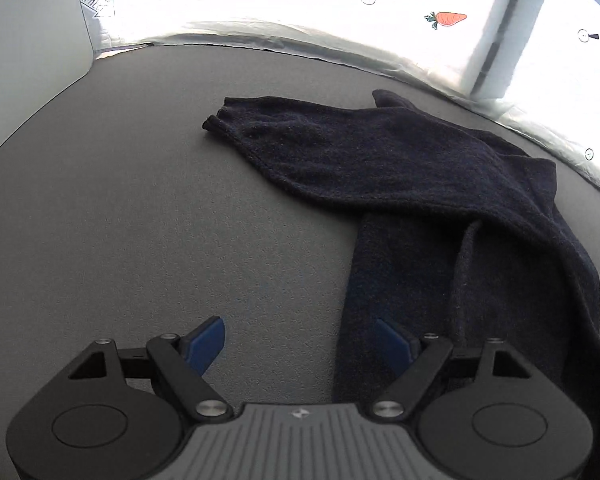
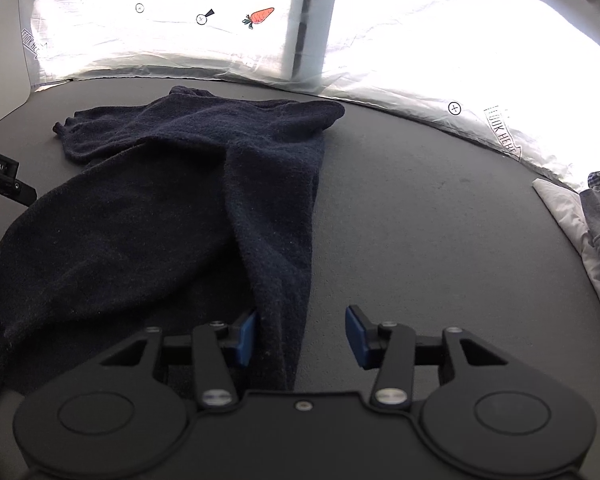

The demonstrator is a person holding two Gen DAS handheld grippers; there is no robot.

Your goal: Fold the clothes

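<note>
My right claw (image 2: 300, 336) straddles the near hem of the dark sweater (image 2: 172, 208), pads apart, not visibly pinching; one pad sits against the fabric's fold, the other over bare table (image 2: 440, 220). From there the garment runs away toward eleven o'clock, long axis near to far. My left claw (image 1: 300, 344) gapes wide and empty, sweater at its one o'clock; I judge the right nearer.

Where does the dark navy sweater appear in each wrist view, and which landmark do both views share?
Left wrist view: the dark navy sweater fills the right half, one sleeve reaching toward centre.
Right wrist view: the sweater fills the left and centre.
Shared landmark: the carrot picture on the bright backdrop.
</note>
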